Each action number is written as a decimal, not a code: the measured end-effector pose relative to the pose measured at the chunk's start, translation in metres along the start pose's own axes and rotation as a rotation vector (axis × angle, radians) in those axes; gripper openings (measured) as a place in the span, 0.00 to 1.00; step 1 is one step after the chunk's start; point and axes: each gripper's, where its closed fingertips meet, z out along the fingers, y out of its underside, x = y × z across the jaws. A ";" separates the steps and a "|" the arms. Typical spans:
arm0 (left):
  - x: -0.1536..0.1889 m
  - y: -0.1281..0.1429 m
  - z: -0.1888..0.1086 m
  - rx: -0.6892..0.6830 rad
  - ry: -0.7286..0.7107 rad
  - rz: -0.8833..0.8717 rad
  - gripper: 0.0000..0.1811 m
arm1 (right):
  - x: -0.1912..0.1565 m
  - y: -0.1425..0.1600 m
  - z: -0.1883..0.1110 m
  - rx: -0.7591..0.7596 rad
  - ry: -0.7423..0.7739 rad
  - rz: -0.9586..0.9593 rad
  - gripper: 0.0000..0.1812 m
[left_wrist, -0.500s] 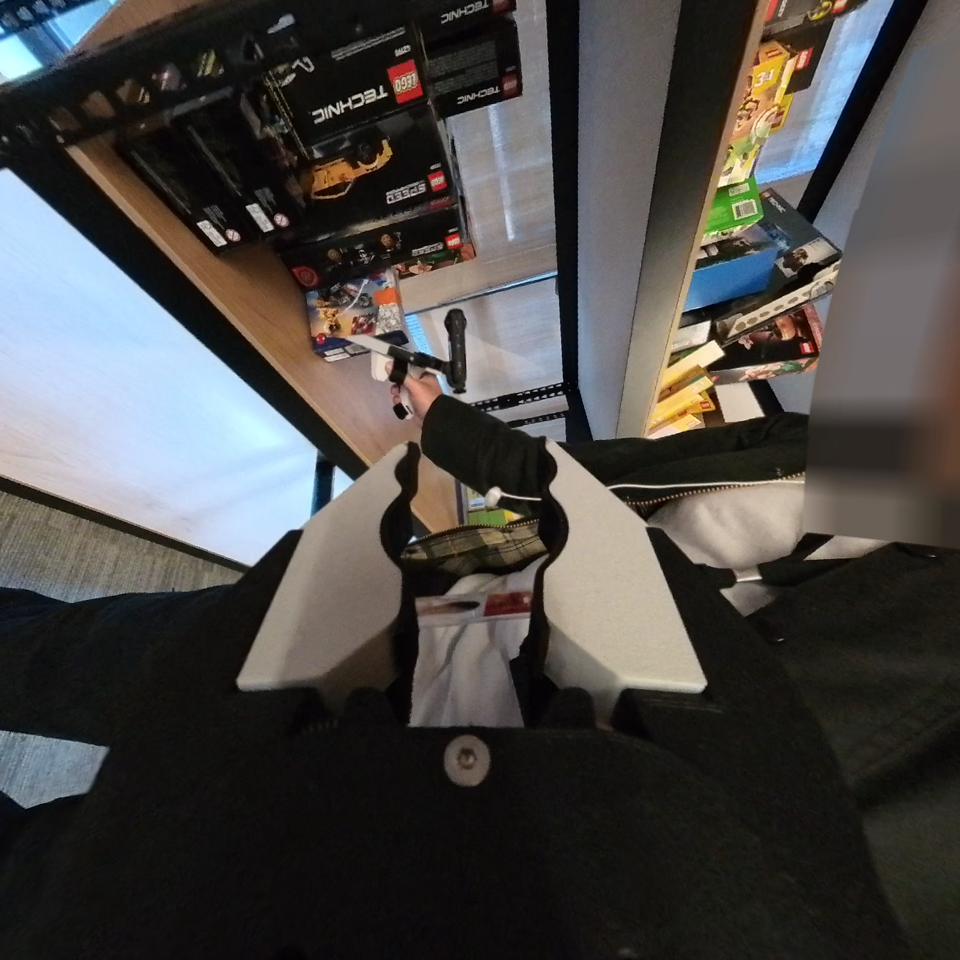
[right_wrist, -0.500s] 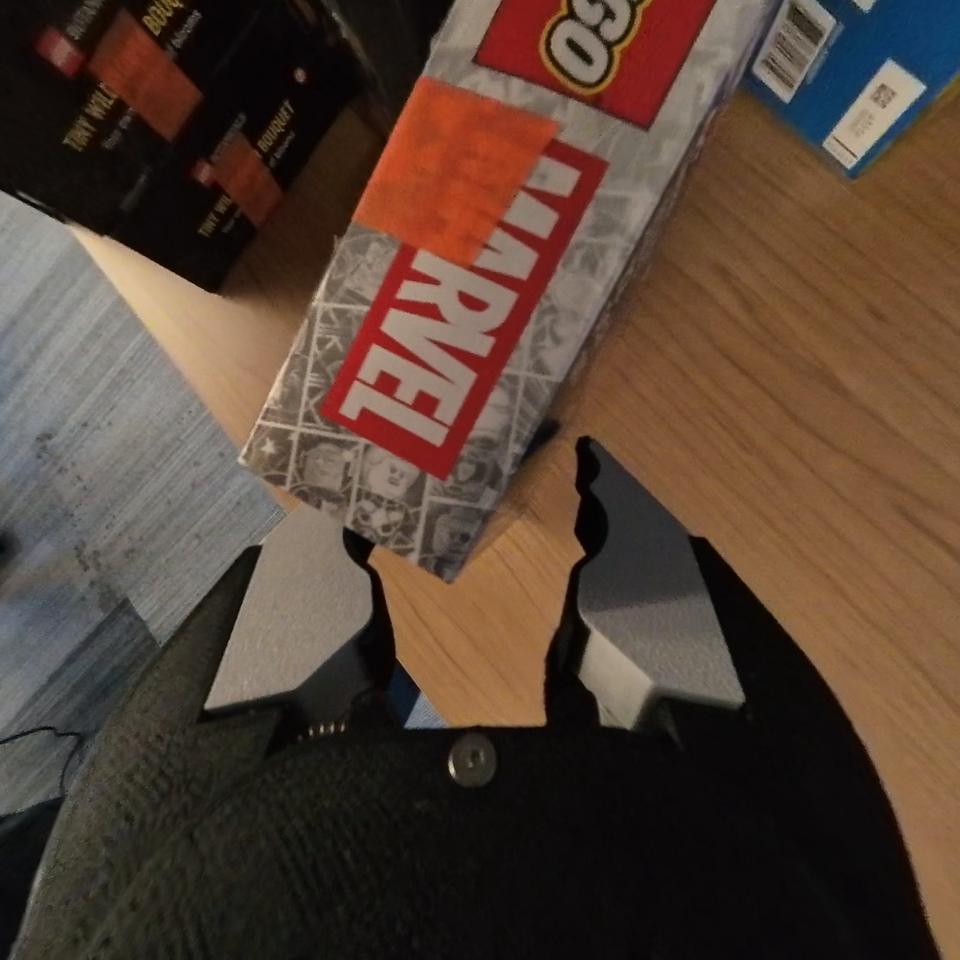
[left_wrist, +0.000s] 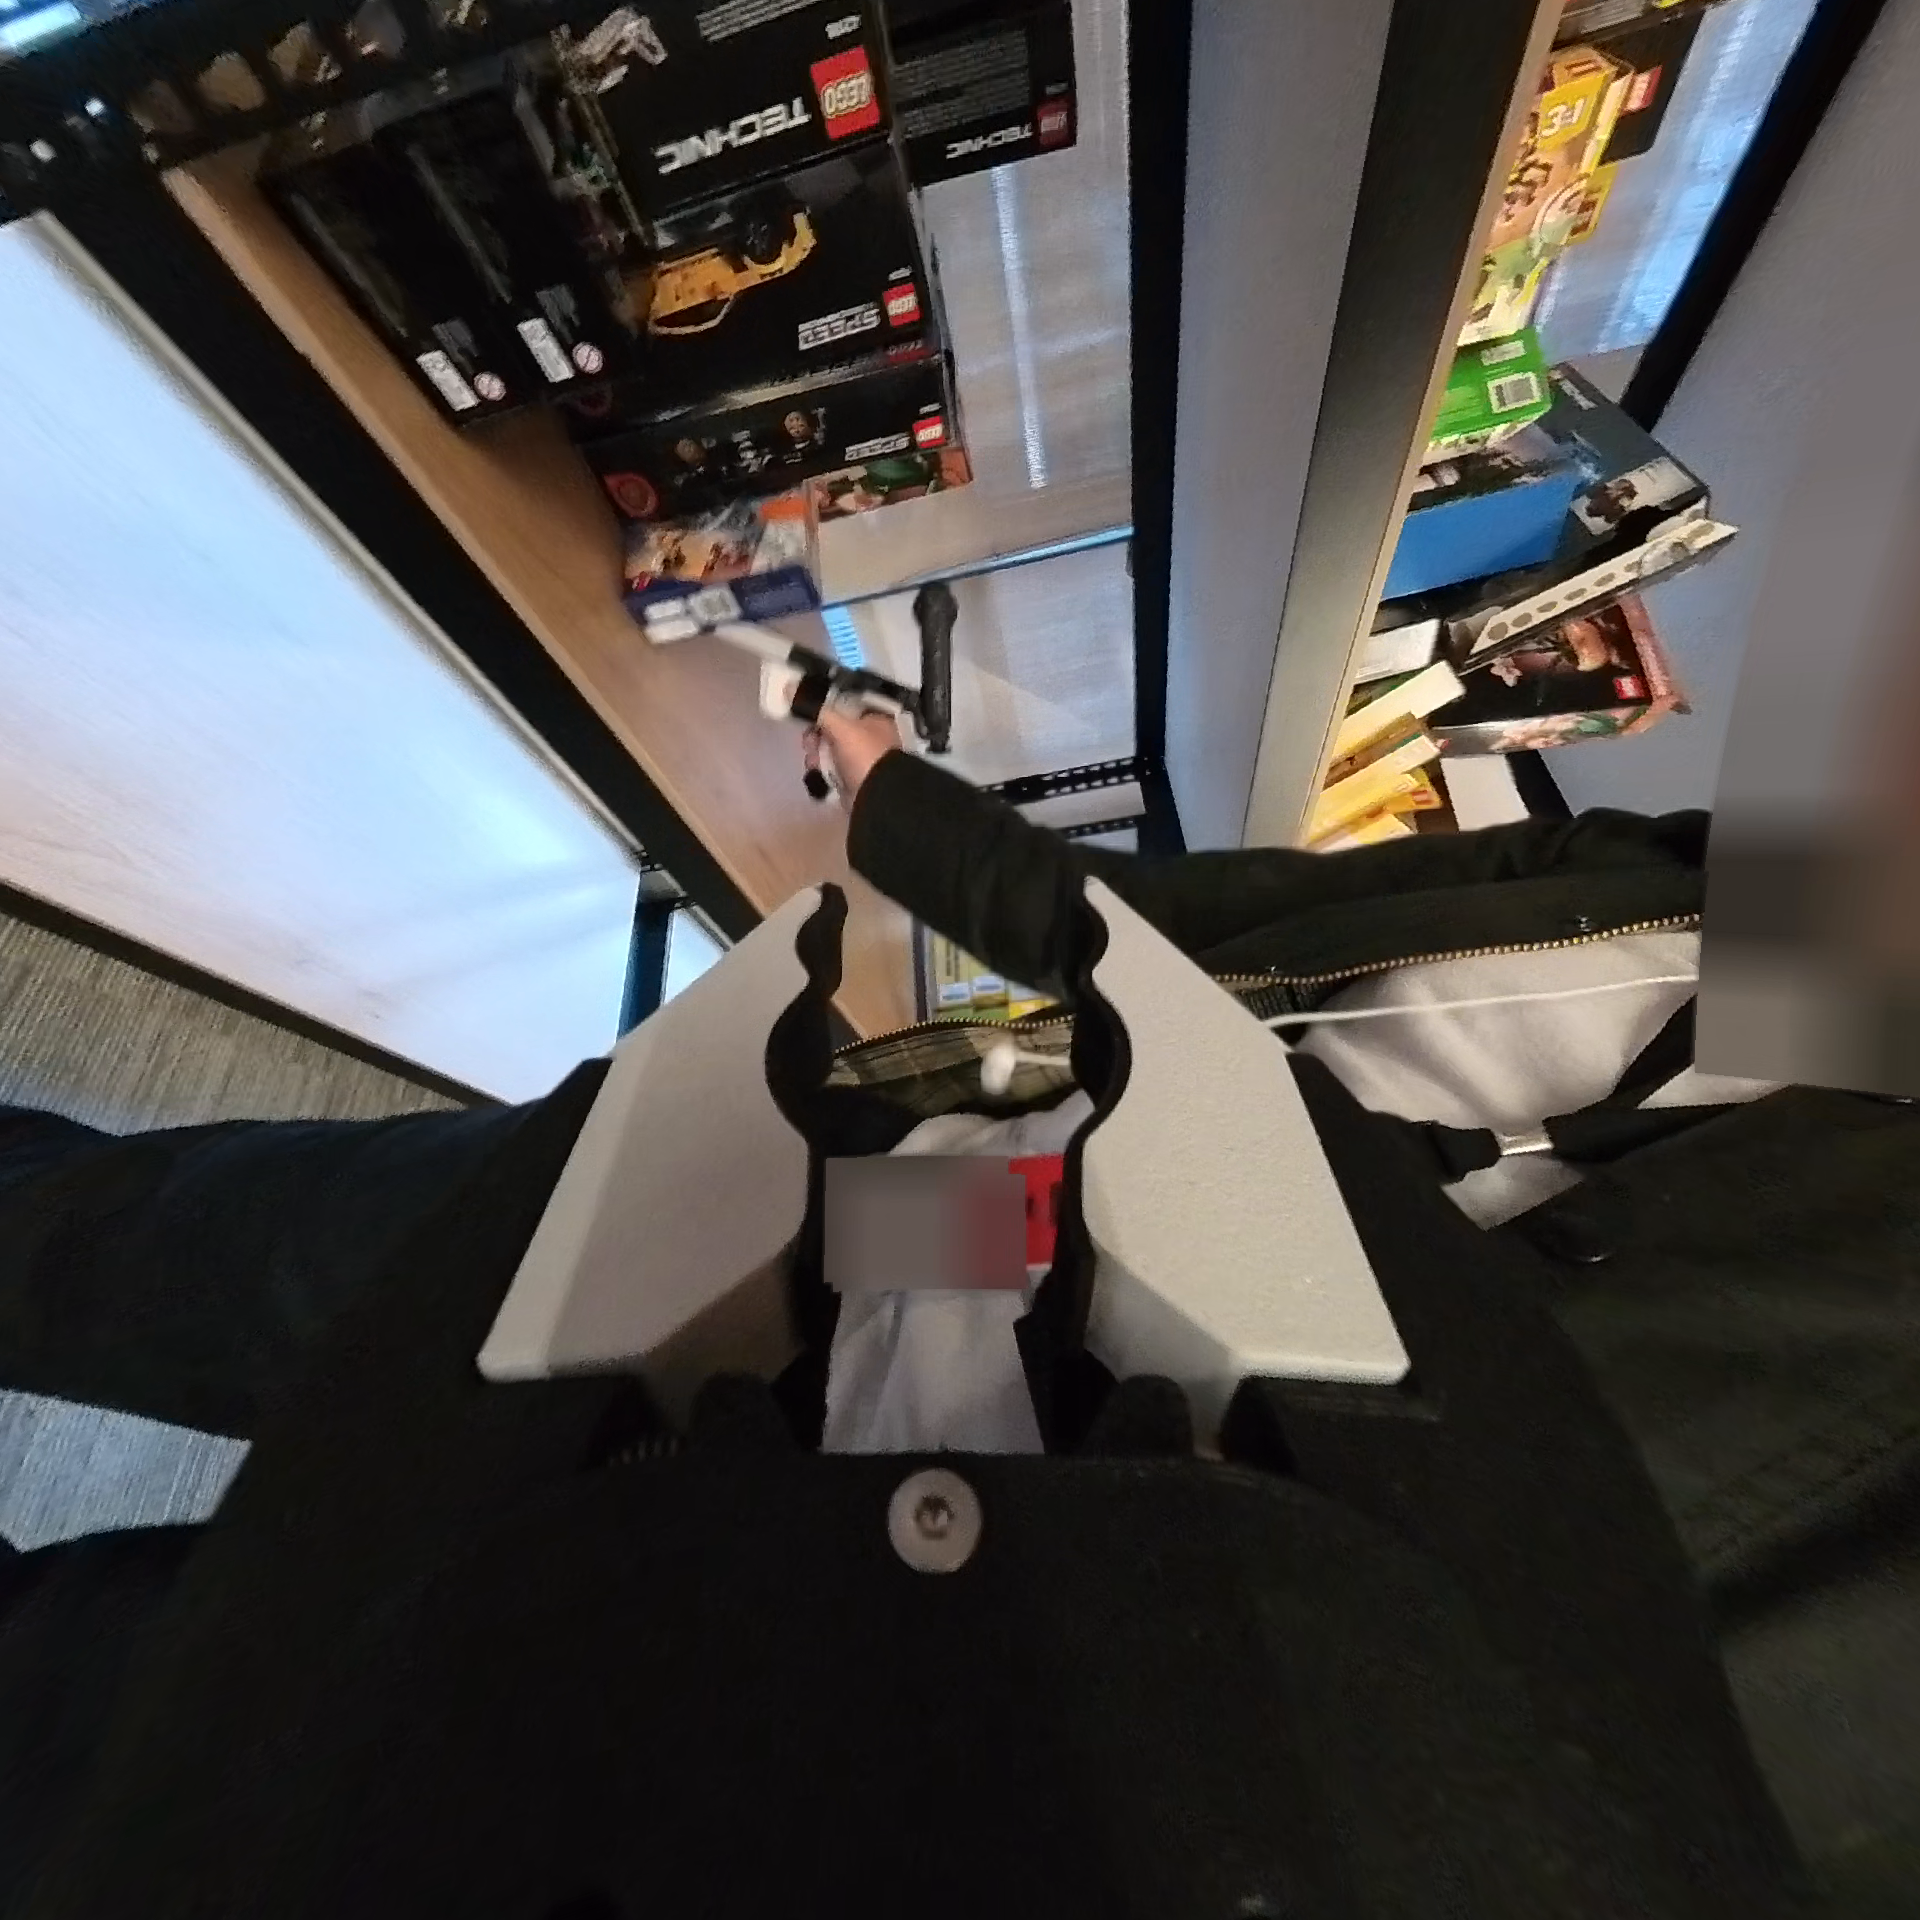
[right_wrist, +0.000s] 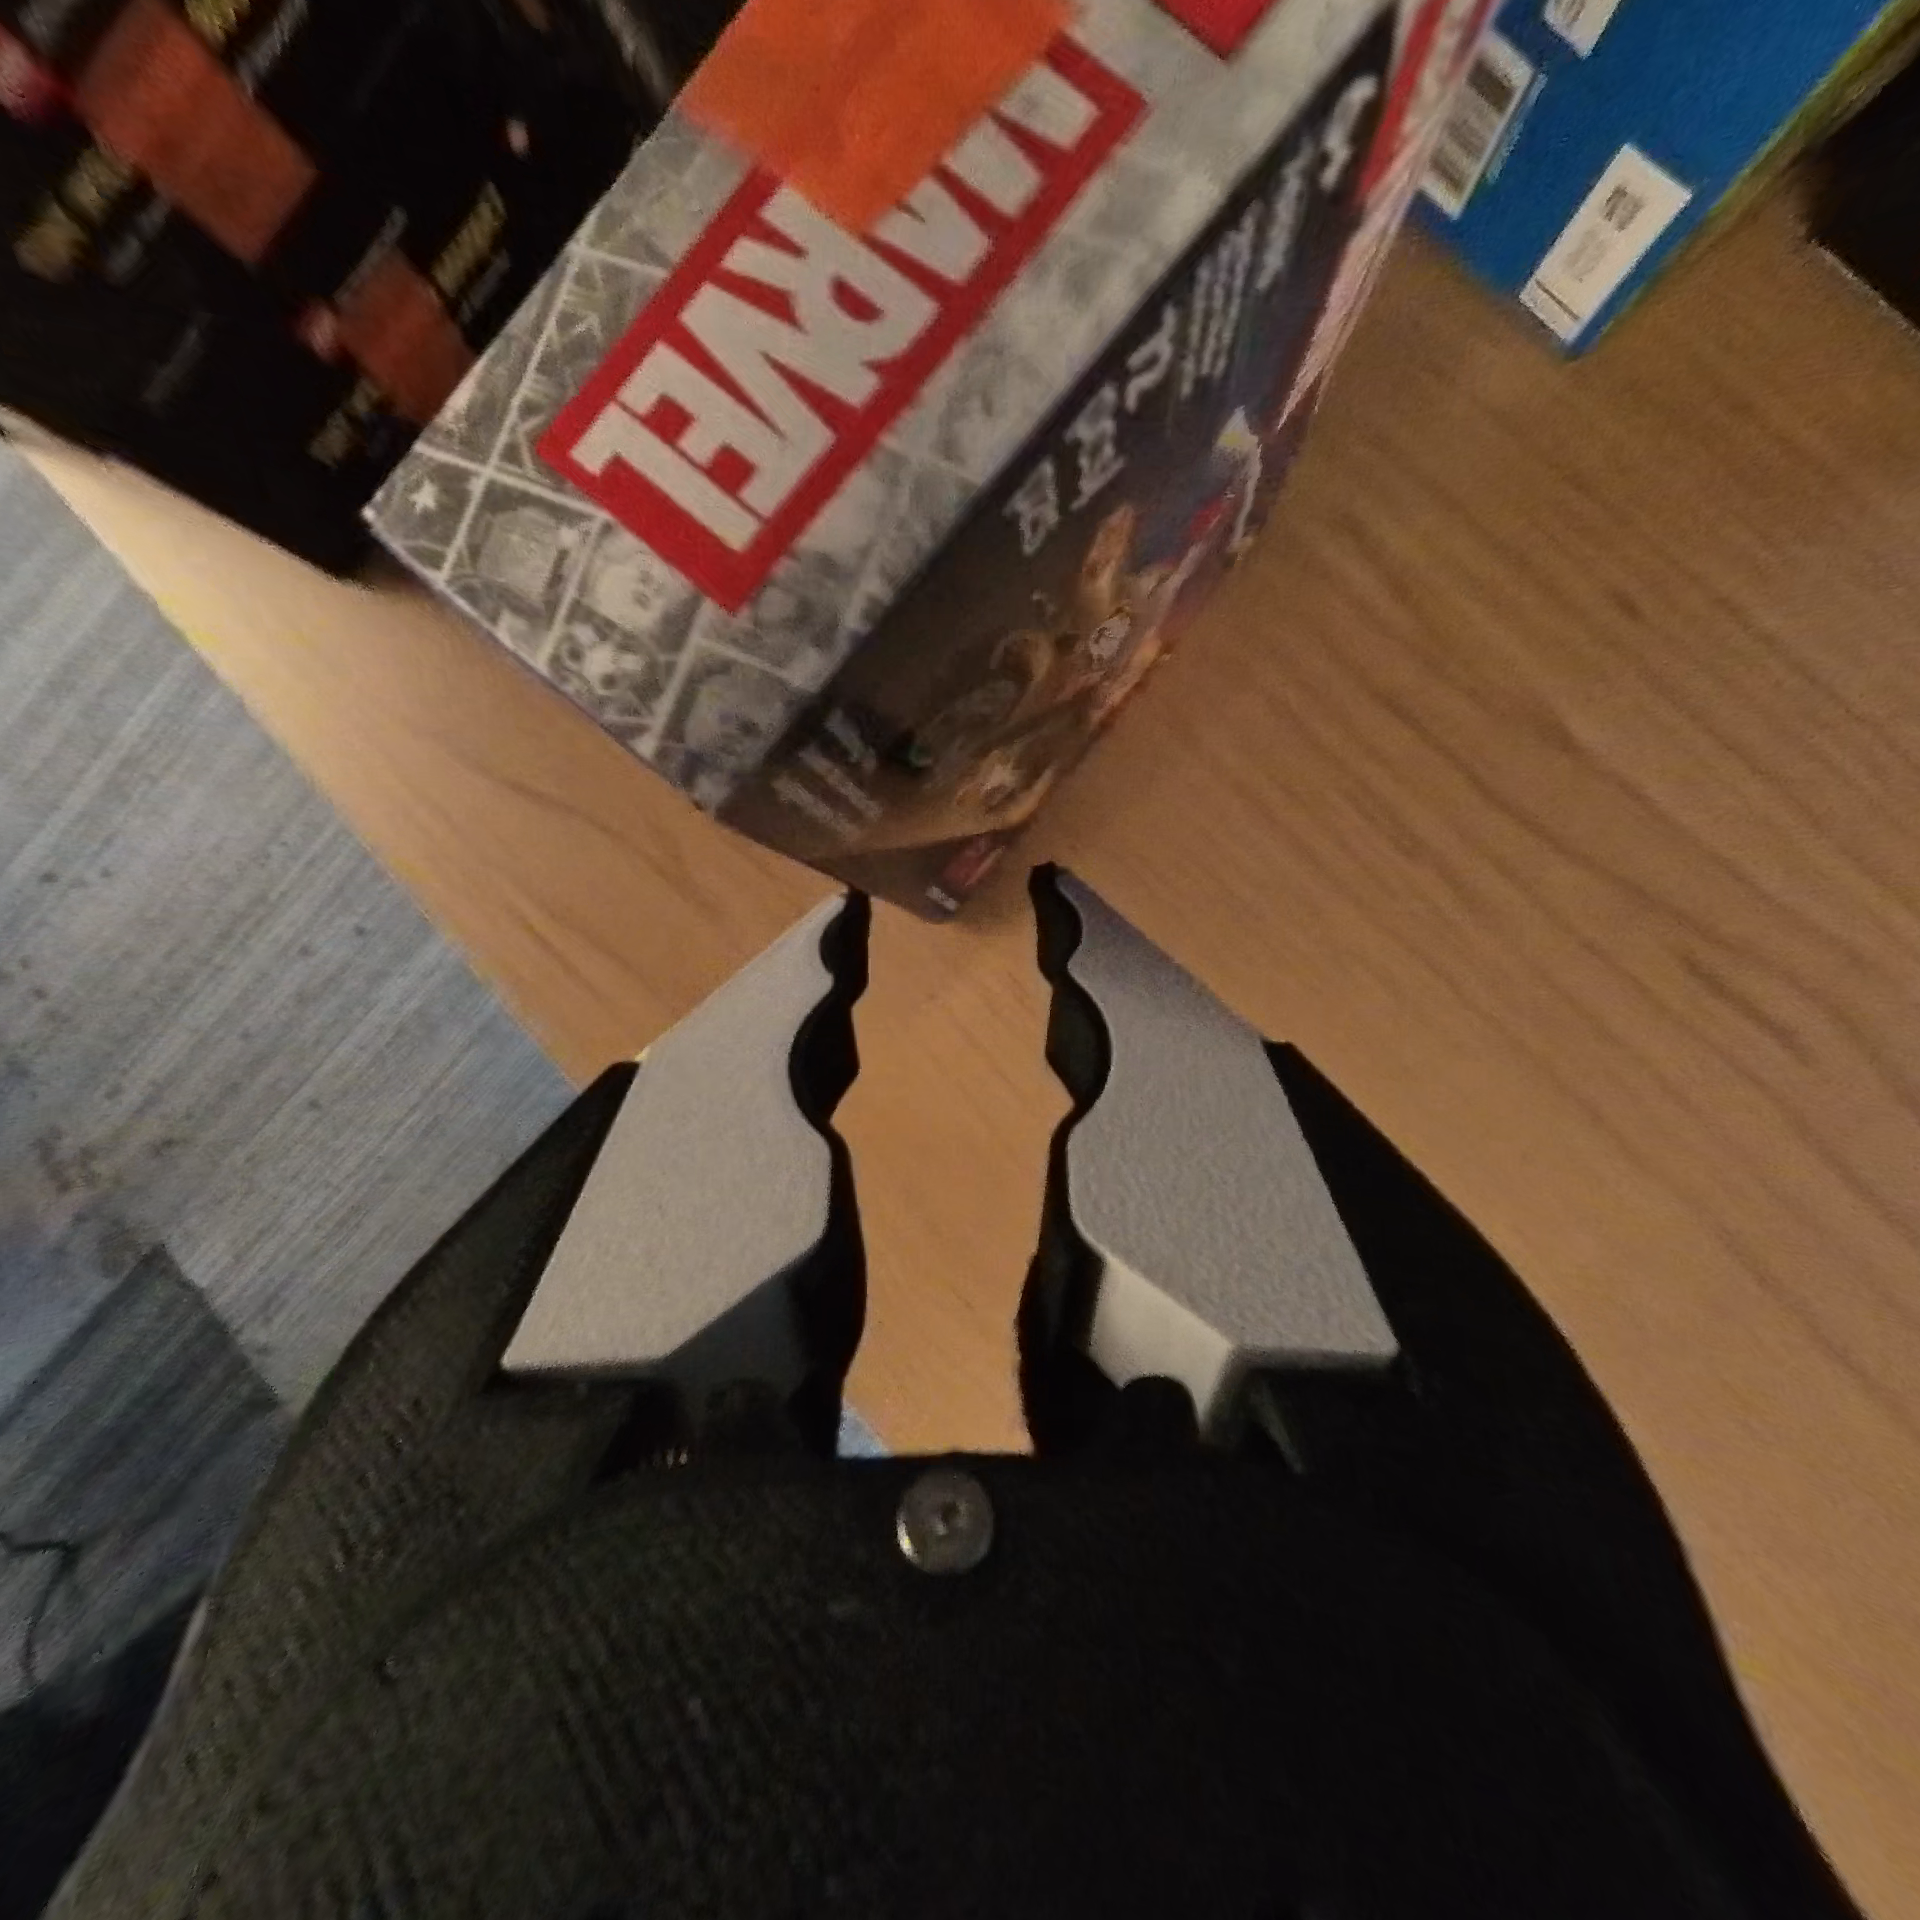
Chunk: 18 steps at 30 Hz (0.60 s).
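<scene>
A wooden shelf (right_wrist: 1507, 831) with a black metal frame carries stacked toy boxes; beyond its edge lies grey carpet (right_wrist: 156, 883). In the left wrist view the same shelf (left_wrist: 540, 540) runs beside a bright window (left_wrist: 208, 623), with a second shelf unit (left_wrist: 1340, 520) of colourful boxes off to the right.

The right gripper (right_wrist: 948, 894) hovers over the wood with its jaws apart, a clear gap between the tips, gripping nothing. Just ahead of the tips sits the near corner of a grey toy box (right_wrist: 748, 436) with a red logo panel and an orange patch; whether the tips touch that corner cannot be told. The box rests on the shelf, its long axis running away from the gripper toward the upper right, its near corner pointing at the gap. Black boxes (right_wrist: 229, 229) stand to its left, and a blue box (right_wrist: 1621, 156) lies behind it to the right.

The left gripper (left_wrist: 956, 914) is held close to the person's dark jacket (left_wrist: 1351, 914), jaws apart and empty, pointing toward a white garment (left_wrist: 925, 1371). Farther off in that view, the person's hand (left_wrist: 857, 743) holds the right gripper out to the grey box on the shelf.
</scene>
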 end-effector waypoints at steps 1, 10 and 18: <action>-0.002 0.002 -0.002 0.003 -0.010 -0.003 0.23 | 0.001 -0.006 0.003 0.007 -0.013 0.018 0.16; -0.003 0.005 -0.008 0.047 -0.050 -0.004 0.24 | 0.030 -0.054 0.024 -0.044 0.058 -0.048 0.07; 0.008 0.013 -0.024 0.072 -0.035 0.045 0.24 | 0.022 -0.058 -0.003 0.014 0.126 0.003 0.10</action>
